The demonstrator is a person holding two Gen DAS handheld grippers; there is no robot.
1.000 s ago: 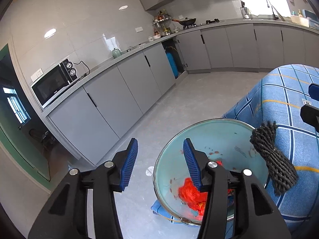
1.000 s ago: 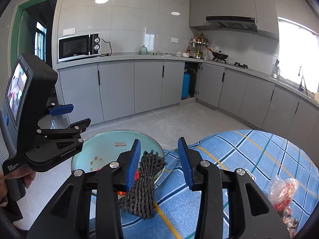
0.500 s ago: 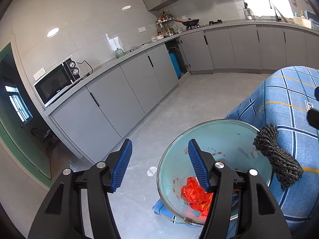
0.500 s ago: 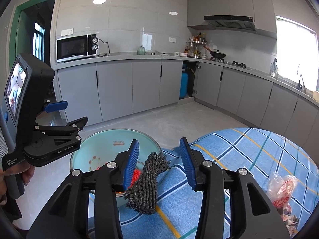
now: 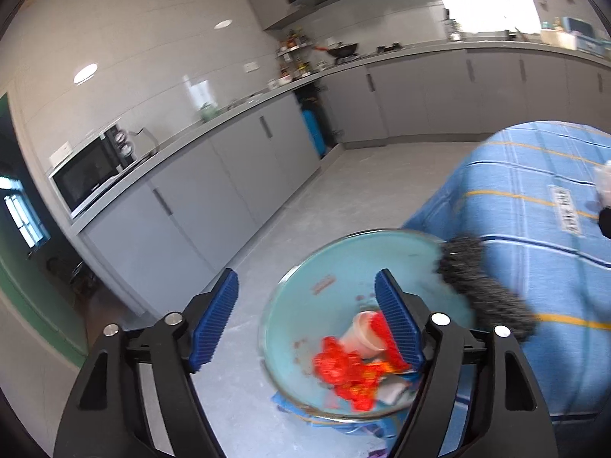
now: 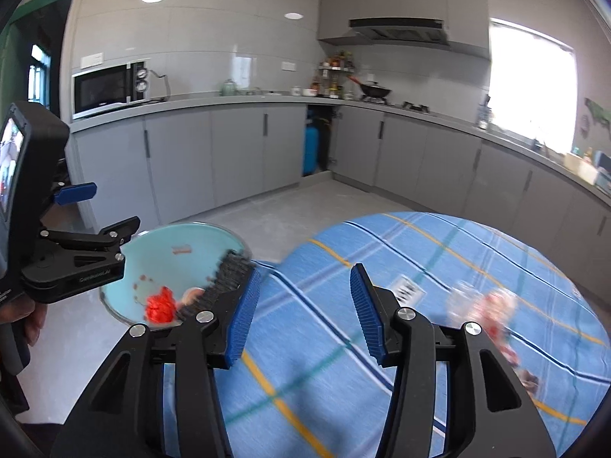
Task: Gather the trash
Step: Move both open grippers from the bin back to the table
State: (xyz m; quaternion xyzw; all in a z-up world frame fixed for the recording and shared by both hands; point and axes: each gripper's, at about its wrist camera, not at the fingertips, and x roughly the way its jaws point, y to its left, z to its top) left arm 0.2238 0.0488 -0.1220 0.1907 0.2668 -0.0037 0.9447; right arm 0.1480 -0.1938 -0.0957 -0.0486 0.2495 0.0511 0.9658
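1. The right wrist view alone showed a crumpled clear plastic bag (image 6: 483, 311) with reddish scraps lying on the blue plaid tablecloth (image 6: 439, 267), to the right of the right gripper (image 6: 303, 315). In the left wrist view only a pale sliver appeared at the right edge, too small to identify.
2. The right wrist view also showed the left gripper from outside, held in a person's hand (image 6: 32, 322) at the left edge, with a small lit screen on its body.
3. Only the left wrist view looked straight into the glass bowl (image 5: 336, 267). It held a crumpled red wrapper (image 5: 340, 366), a small pale paper cup (image 5: 362, 334) lying on its side, and some blurred scraps beneath the right finger.
4. The bowl sat at the table's edge, overhanging the floor. A dark coiled rope bundle (image 5: 483, 290) lay across its rim, part on the bowl and part on the tablecloth.
5. The left gripper (image 5: 305, 318) had its fingers spread wide, holding nothing; its right finger (image 5: 397, 324) stood over the bowl, the other over the floor.
6. The right gripper was likewise spread apart and empty, above the tablecloth, its left finger (image 6: 242, 315) just beside the rope bundle; whether they touched could not be told.
7. Both views were blurred near the bowl and table.
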